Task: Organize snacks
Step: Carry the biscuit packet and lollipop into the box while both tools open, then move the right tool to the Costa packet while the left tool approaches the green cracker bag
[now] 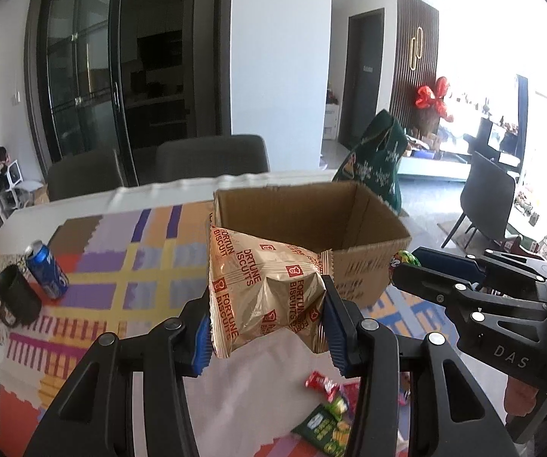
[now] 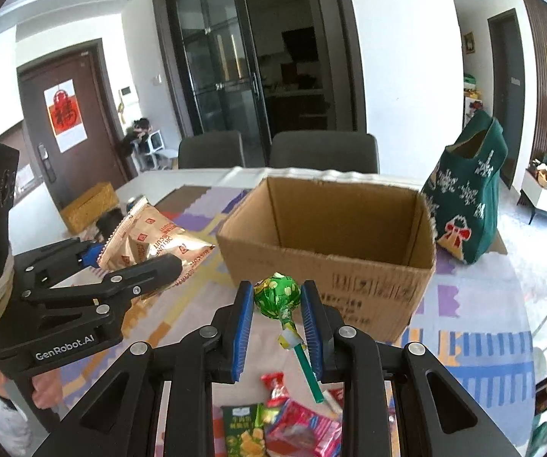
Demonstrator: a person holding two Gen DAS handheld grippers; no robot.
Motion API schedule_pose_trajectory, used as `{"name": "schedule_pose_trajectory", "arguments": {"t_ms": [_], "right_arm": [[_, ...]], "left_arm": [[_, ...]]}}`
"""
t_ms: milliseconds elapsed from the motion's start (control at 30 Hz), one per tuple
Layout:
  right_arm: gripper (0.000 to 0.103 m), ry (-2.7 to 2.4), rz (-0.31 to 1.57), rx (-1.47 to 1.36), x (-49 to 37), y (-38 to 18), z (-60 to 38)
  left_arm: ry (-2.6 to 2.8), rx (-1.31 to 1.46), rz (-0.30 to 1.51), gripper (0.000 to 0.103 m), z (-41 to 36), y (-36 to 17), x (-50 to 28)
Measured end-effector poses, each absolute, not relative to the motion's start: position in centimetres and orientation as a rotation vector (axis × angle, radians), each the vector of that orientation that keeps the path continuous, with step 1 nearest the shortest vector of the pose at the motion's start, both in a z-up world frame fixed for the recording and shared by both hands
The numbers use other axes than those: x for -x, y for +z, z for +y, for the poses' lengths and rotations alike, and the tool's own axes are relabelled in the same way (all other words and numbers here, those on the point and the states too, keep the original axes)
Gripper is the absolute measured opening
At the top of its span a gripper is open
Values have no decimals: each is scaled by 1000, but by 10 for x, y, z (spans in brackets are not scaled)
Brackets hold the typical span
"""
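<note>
Only the left wrist view shows, far left on the desk (image 1: 26,342), a black mug (image 1: 16,299) with a blue can (image 1: 47,269) leaning just beside it; the can's lettering is too blurred to read. To their right the left tongs (image 1: 267,329) pinch a gold biscuit bag (image 1: 262,289) printed "FORTUNE BISCUITS" in red, held above the patterned cloth (image 1: 128,266) just in front of the open cardboard box (image 1: 368,266). Farther right the right tongs (image 1: 407,266) carry "DAS" on the body, and only a scrap of their colourful load peeks out.

Only the right wrist view shows a brown door with a red-character poster (image 2: 64,114) at far left. Next comes the left tongs' body, marked "GenRobot.AI", with the gold bag seen from its side. In the centre the right tongs (image 2: 278,301) grip a green-wrapped lollipop (image 2: 276,293) by its head, the stick slanting down toward the camera, close to the box's near wall (image 2: 330,266); dark print on that wall is unreadable. Below lie loose snack packets (image 2: 296,422), red, pink and green. At far right a green knitted stocking (image 2: 471,198) with snowflakes stands beside the box.
</note>
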State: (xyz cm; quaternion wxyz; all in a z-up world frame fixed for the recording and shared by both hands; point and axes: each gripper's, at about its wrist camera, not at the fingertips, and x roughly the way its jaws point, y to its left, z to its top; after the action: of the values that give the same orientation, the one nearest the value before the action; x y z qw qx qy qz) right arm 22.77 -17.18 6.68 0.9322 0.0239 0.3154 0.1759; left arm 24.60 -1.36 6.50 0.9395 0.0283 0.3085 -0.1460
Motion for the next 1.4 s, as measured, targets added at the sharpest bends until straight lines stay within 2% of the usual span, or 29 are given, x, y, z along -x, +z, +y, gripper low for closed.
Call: {"name": "schedule_pose_trajectory", "arguments": {"t_ms": [567, 1067, 1167, 1200, 1233, 1267, 1300, 1400], "right_arm": [[27, 314, 607, -69, -272, 88, -193], [27, 292, 672, -110, -335, 66, -209], [27, 287, 683, -110, -344, 60, -209], [27, 285, 688, -110, -346, 58, -209], [27, 279, 692, -109, -348, 57, -209], [30, 270, 696, -105, -349, 56, -209], [38, 257, 704, -95, -350, 55, -209], [42, 225, 695, -95, -343, 55, -212]], "left_arm": [[-308, -80, 629, 48, -32, 78, -304], [-291, -109, 724, 48, -52, 49, -369], [-273, -128, 744, 50, -56, 44, -377], [-259, -138, 748, 56, -58, 44, -378], [-251, -147, 745, 68, -58, 45, -377], [-241, -150, 734, 72, -58, 46, -375], [-225, -156, 729, 74, -56, 46, -374], [-221, -165, 716, 74, -56, 50, -363]]}}
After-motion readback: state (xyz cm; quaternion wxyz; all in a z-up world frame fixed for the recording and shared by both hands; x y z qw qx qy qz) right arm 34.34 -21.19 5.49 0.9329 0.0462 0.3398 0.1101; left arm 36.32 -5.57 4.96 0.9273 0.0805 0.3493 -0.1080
